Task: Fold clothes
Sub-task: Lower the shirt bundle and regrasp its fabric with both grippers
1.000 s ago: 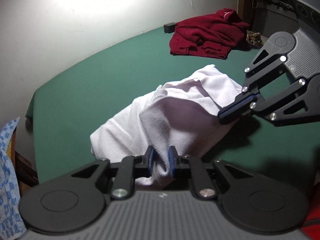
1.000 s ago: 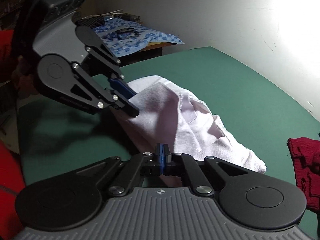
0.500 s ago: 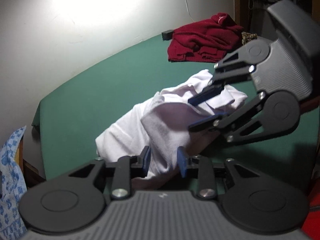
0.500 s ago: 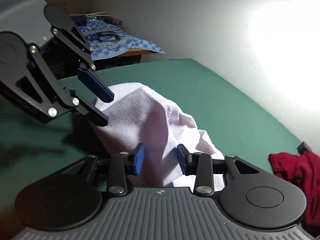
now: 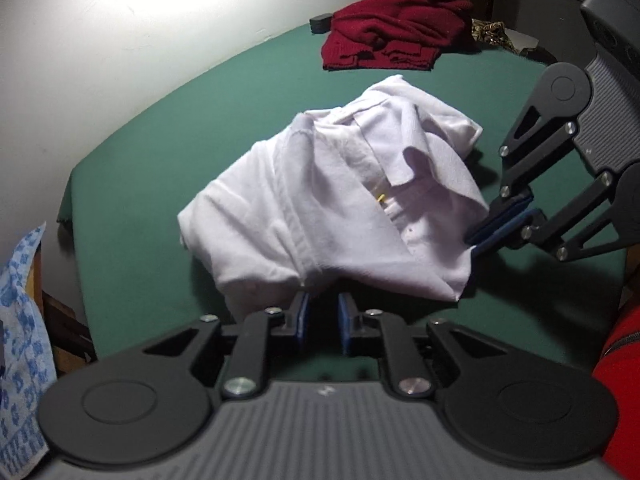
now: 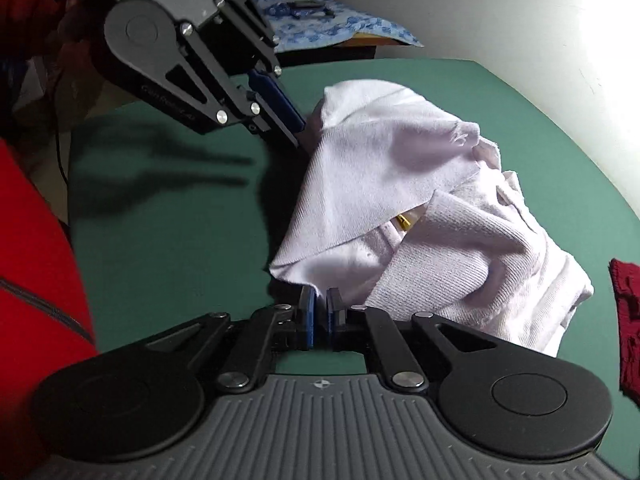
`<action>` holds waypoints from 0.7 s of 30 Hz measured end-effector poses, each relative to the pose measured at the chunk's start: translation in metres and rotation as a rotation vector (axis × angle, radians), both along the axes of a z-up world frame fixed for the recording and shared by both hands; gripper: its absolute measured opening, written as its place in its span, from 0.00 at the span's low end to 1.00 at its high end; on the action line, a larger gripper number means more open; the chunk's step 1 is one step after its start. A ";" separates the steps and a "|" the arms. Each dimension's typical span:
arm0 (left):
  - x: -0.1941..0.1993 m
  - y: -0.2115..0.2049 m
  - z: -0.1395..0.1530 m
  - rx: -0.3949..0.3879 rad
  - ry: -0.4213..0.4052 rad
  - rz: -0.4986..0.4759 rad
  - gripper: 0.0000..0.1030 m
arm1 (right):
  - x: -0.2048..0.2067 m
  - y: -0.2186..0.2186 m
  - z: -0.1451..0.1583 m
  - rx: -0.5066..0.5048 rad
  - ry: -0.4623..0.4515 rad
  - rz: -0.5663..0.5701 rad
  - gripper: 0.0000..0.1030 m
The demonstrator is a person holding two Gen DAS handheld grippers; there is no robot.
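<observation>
Where the left wrist view is cut off at its left edge, only a strip of a blue-and-white patterned cloth [image 5: 18,320] is seen, and what lies under it cannot be told. Beside it the green felt table top [image 5: 168,152] is spread out, with the pale wall behind. In the middle of the table the crumpled white knitted garment [image 5: 332,200] is heaped up; its folds hide its own shape, so sleeves and collar are hard to separate, and a small yellow object [image 5: 382,198] is half buried in a fold. The near hem hangs at the tips of the left gripper [image 5: 322,312], whose jaws are closing with a gap still seen between the blue pads; whether the cloth is pinched cannot be told, because the hem covers the tips. Farther right, the right gripper [image 5: 476,242] is clenched on the corner of the garment, which is confirmed in its own view, where the corner is taken between the almost closed pads [image 6: 319,312]. At the far edge a dark red knitted garment [image 5: 392,36] is lying, well apart, and a red sleeve [image 5: 620,380] is cut off at the right border.
</observation>
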State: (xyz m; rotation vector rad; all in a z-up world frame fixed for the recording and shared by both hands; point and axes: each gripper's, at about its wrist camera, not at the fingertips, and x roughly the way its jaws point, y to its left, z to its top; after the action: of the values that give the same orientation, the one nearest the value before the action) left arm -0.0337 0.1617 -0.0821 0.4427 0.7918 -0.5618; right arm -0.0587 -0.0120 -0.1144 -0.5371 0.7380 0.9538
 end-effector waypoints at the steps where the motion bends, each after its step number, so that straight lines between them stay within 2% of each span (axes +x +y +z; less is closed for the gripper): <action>1: -0.001 0.003 0.008 -0.012 -0.018 0.010 0.19 | 0.000 -0.008 0.010 0.055 0.002 -0.044 0.06; 2: -0.001 0.005 0.016 -0.036 -0.036 0.020 0.24 | 0.000 -0.015 0.021 0.110 -0.012 -0.101 0.09; 3: 0.001 0.004 0.022 -0.060 -0.053 0.027 0.28 | 0.001 -0.022 0.029 0.158 -0.028 -0.162 0.20; 4: 0.003 0.002 0.029 -0.084 -0.070 0.033 0.28 | 0.002 -0.028 0.034 0.190 -0.049 -0.230 0.36; 5: 0.005 -0.003 0.031 -0.090 -0.080 0.029 0.27 | 0.004 -0.031 0.037 0.214 -0.070 -0.293 0.42; 7: 0.010 -0.022 0.028 -0.086 -0.084 0.000 0.28 | 0.008 -0.030 0.037 0.224 -0.123 -0.364 0.42; 10: 0.015 -0.051 0.008 -0.002 -0.100 -0.027 0.29 | 0.011 -0.010 0.028 0.142 -0.192 -0.349 0.42; 12: 0.018 -0.068 -0.007 0.062 -0.115 -0.041 0.31 | 0.007 0.005 0.019 0.045 -0.265 -0.317 0.42; 14: 0.026 -0.072 -0.022 0.104 -0.091 -0.023 0.32 | 0.006 0.006 0.012 -0.021 -0.270 -0.326 0.39; 15: 0.031 -0.074 -0.029 0.124 -0.078 -0.013 0.32 | 0.007 0.003 0.009 -0.047 -0.256 -0.341 0.25; 16: 0.033 -0.073 -0.035 0.135 -0.065 -0.010 0.30 | 0.007 0.000 0.006 -0.072 -0.241 -0.356 0.05; 17: 0.032 -0.072 -0.039 0.133 -0.063 -0.011 0.28 | 0.007 -0.005 0.005 -0.082 -0.221 -0.376 0.05; 19: 0.028 -0.069 -0.039 0.124 -0.068 -0.021 0.17 | 0.006 -0.025 0.010 -0.049 -0.165 -0.438 0.04; 21: 0.025 -0.066 -0.038 0.122 -0.058 -0.024 0.12 | 0.006 -0.040 0.011 -0.081 -0.130 -0.472 0.04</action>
State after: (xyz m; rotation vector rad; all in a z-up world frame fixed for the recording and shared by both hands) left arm -0.0083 0.0960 -0.1196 0.5795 0.7683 -0.5219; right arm -0.0527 -0.0521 -0.1033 -0.4621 0.7448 0.4477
